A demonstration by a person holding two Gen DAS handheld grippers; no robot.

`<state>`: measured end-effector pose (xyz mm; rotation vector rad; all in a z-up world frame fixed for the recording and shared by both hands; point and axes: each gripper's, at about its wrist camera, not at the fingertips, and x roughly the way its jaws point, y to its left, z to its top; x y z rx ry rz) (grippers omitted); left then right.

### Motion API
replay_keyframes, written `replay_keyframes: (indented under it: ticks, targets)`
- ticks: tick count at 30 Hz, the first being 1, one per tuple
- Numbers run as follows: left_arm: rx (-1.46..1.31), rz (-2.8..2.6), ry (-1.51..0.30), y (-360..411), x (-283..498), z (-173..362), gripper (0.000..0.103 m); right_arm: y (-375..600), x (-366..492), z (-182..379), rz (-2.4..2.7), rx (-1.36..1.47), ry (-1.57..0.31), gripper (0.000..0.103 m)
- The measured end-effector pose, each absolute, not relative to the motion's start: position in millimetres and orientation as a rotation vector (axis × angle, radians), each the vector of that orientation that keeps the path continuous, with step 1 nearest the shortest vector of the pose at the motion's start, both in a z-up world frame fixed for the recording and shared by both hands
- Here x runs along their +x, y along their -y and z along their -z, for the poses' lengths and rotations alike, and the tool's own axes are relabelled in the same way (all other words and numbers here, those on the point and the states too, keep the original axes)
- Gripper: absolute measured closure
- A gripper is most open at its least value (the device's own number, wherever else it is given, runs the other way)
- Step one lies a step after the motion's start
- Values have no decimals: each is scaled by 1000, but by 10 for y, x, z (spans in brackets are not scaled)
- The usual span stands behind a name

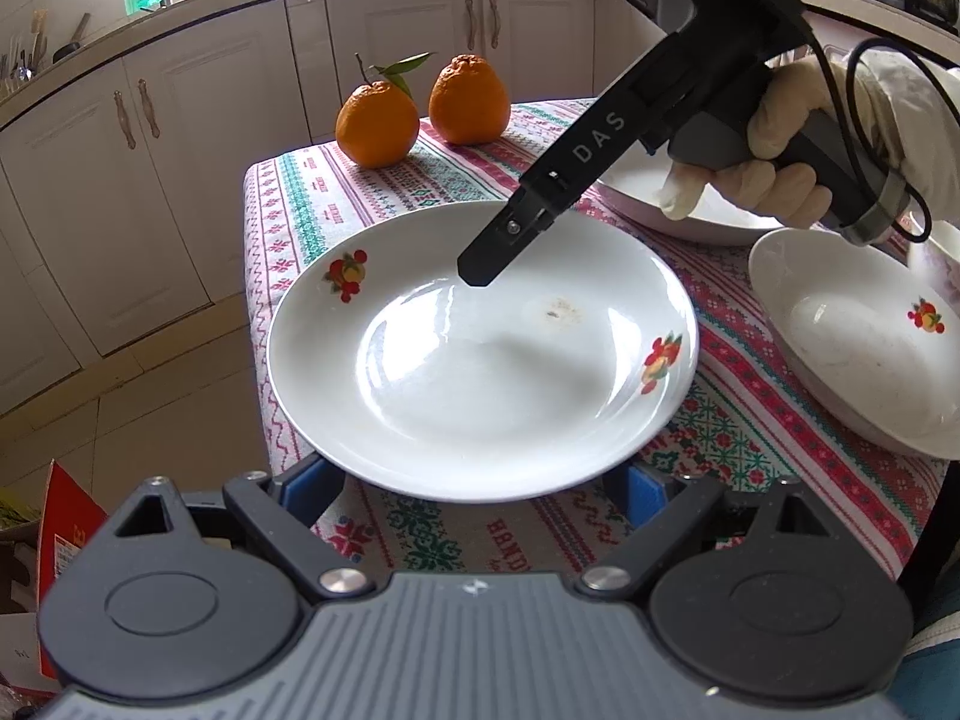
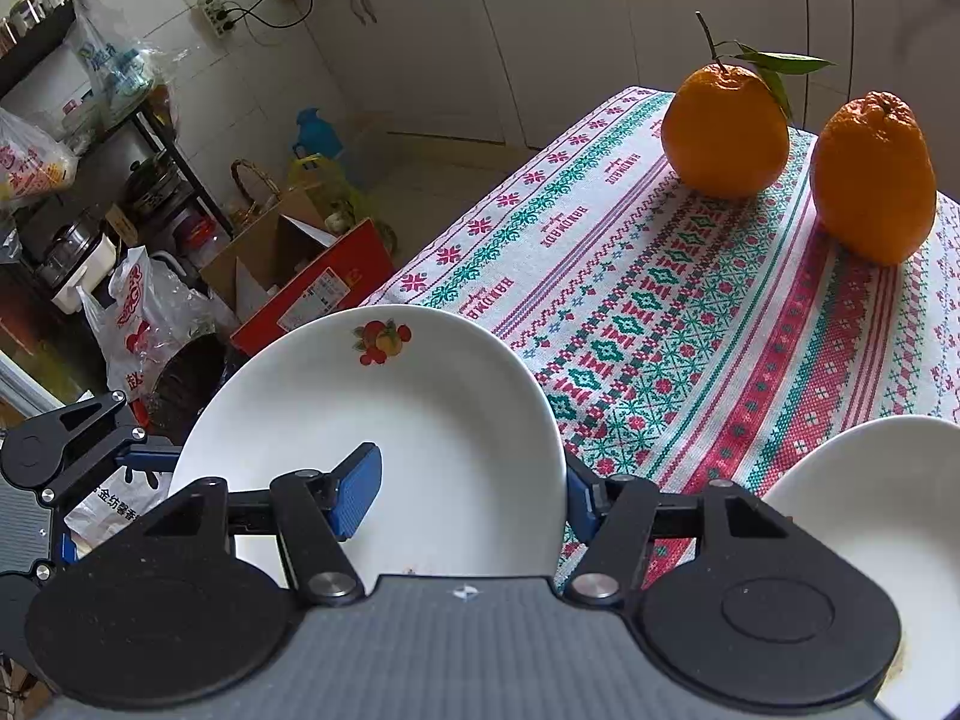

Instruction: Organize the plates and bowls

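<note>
Left wrist view: our left gripper (image 1: 480, 480), jaws wide, straddles the fruit-patterned plate (image 1: 480, 354) at the tabletop (image 1: 384, 192) edge. Right wrist view: our right gripper (image 2: 474, 498), jaws parted, brackets its far rim; closing and lifting likely follows.

Clutter I saw: two oranges (image 2: 798, 156) on patterned tablecloth (image 2: 690, 324).
Red box (image 2: 318, 294) sat on floor, beside table.

Left claw (image 1: 480, 483) open, right claw (image 2: 468, 489) apparently open
</note>
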<state>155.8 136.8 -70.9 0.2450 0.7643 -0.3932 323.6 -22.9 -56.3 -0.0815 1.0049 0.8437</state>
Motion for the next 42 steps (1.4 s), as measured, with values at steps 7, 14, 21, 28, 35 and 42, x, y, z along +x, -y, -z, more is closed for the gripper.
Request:
replay_keyframes:
  ticks: [7, 14, 21, 28, 35, 42]
  targets:
    - [240, 392, -765, -1356, 1571, 722, 11, 239, 3241, 561, -833, -81, -997, 35]
    - [220, 399, -764, -1377, 1572, 730, 10, 219, 3213, 549, -829, -97, -987, 22]
    - [231, 375, -758, -1345, 1383, 664, 9, 298, 3016, 348, -827, -116, -933, 1]
    - [187, 340, -701, -1285, 1022, 487, 4, 483, 2559, 22, -806, -176, -834, 0]
    - [159, 296, -626, -1139, 681, 296, 3, 779, 1933, -161, -747, -221, -738, 0]
    - [112, 271, -584, -906, 460, 187, 3, 1124, 1219, -80, -631, -265, -644, 0]
